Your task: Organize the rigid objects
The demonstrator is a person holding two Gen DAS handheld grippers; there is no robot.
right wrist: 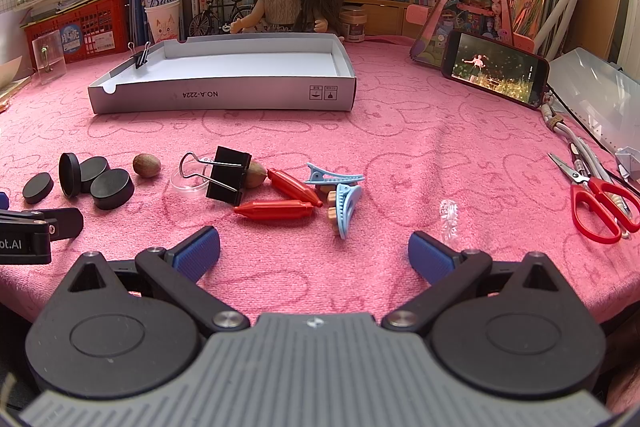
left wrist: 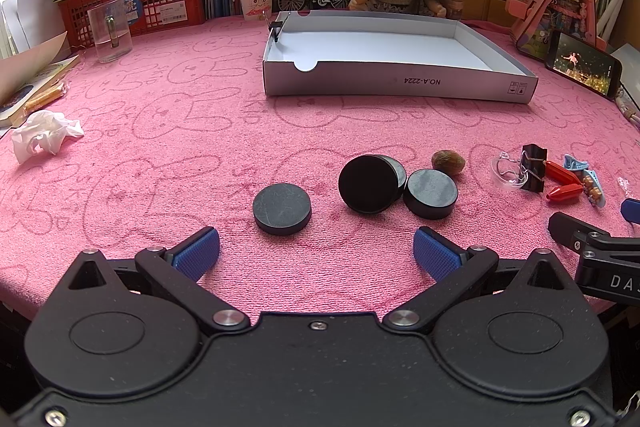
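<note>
While both grippers hover low over pink counter [left wrist: 160, 131], left gripper [left wrist: 316, 247] fingers wide, empty, black discs [left wrist: 282, 209] just ahead. Right gripper [right wrist: 314, 247] fingers wide, empty, near red pieces [right wrist: 274, 209], blue clips [right wrist: 345, 205], binder clip [right wrist: 229, 174]. Grey tray [right wrist: 224, 98] farther back.

A fuzzy pink terry cloth [left wrist: 160, 147] with faint bunny outlines covers the table. The black discs [left wrist: 282, 209] look like matt stone or hard plastic, faintly scuffed, while the shallow box [right wrist: 224, 95] is smooth grey cardboard, white inside. The binder clip [right wrist: 228, 175] is black painted metal with shiny wire handles; the red pieces [right wrist: 274, 209] are glossy plastic.
</note>
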